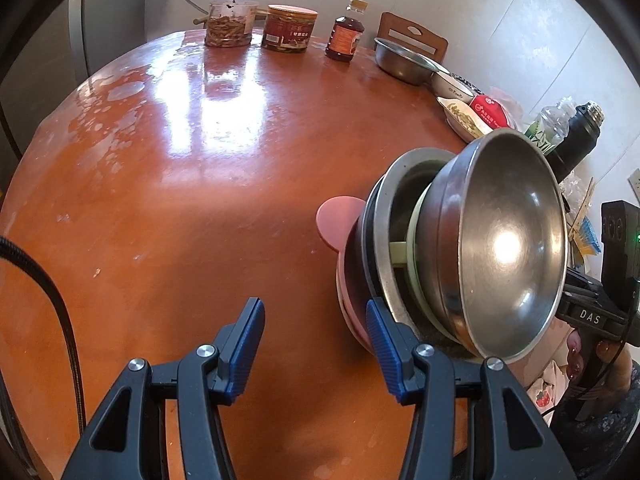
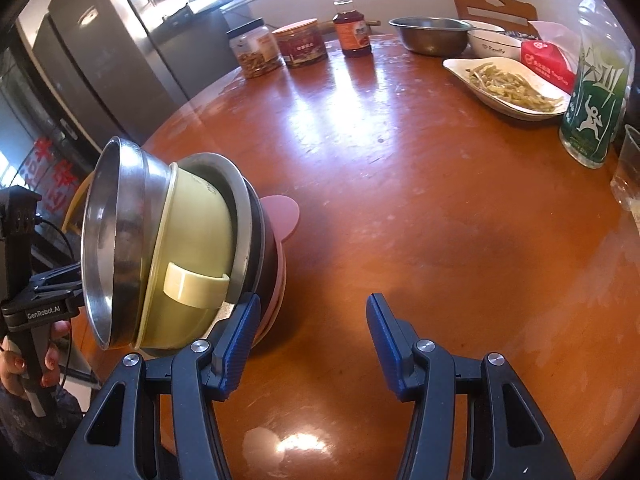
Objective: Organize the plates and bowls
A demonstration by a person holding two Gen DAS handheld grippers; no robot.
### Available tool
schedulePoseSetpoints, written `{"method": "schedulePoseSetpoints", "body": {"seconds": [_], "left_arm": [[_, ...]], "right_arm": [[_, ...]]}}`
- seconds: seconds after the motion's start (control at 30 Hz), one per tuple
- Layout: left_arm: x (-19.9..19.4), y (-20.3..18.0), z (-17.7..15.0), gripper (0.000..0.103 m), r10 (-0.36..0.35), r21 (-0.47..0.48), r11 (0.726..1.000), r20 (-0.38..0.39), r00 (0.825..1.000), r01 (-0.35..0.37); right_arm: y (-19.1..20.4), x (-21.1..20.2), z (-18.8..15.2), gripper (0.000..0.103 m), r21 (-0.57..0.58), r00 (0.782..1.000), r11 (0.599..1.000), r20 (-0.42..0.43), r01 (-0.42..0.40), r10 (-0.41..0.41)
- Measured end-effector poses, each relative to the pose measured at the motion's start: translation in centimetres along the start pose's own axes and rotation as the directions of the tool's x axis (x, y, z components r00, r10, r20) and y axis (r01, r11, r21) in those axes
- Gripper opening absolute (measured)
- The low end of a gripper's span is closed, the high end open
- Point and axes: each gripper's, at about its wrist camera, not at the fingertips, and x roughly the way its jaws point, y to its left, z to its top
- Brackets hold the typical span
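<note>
A nested stack stands tipped on its side near the table's front edge: a steel bowl (image 1: 504,240) innermost, a pale green bowl (image 2: 196,220) with a handle, a steel dish (image 1: 384,200), a black bowl and a pink eared plate (image 1: 340,220) at the bottom. My left gripper (image 1: 314,308) is open with only bare table between its fingers. Its right finger lies against the stack's rim. My right gripper (image 2: 314,300) is open too, its left finger against the stack's lower edge. The stack is wedged between the two grippers, not inside either. Whether it rests on the table is hidden.
At the round wooden table's (image 1: 200,200) far side stand two jars (image 1: 230,16), a sauce bottle (image 1: 346,32) and a steel basin (image 2: 430,36). At the right are a white bowl (image 2: 494,46), a dish of food (image 2: 508,84), a red tissue pack (image 2: 548,60), a green bottle (image 2: 596,96) and a plastic cup (image 2: 628,168).
</note>
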Motion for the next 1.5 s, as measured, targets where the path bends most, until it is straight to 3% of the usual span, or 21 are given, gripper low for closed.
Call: {"method": "schedulePoseSetpoints", "body": {"seconds": [0.8, 1.13, 1.2, 1.27, 1.5], "left_arm": [[-0.8, 0.9, -1.1, 0.053, 0.007, -0.037, 0.999, 0.024, 1.0, -0.006], [-2.8, 0.2, -2.6, 0.055, 0.088, -0.026, 0.996, 0.08, 0.993, -0.086], [-3.3, -0.1, -3.0, 0.057, 0.103, -0.022, 0.995, 0.094, 0.99, -0.101], [-3.9, -0.6, -3.5, 0.058, 0.11, -0.016, 0.994, 0.109, 0.988, -0.109], [-5.6, -2.3, -5.7, 0.06, 0.108, -0.015, 0.994, 0.146, 0.983, -0.107]], "right_arm": [[-0.2, -0.5, -0.3, 0.057, 0.01, 1.0, 1.0, 0.01, 0.019, -0.019], [0.1, -2.4, -1.3, 0.057, 0.007, 0.996, 0.997, 0.046, 0.078, -0.078], [0.5, -3.2, -1.7, 0.06, -0.002, 0.993, 0.995, 0.067, 0.098, -0.098], [0.7, -4.0, -2.3, 0.07, 0.002, 0.989, 0.993, 0.092, 0.12, -0.119], [1.4, -6.0, -4.2, 0.074, 0.025, 0.981, 0.991, 0.143, 0.128, -0.131]]}}
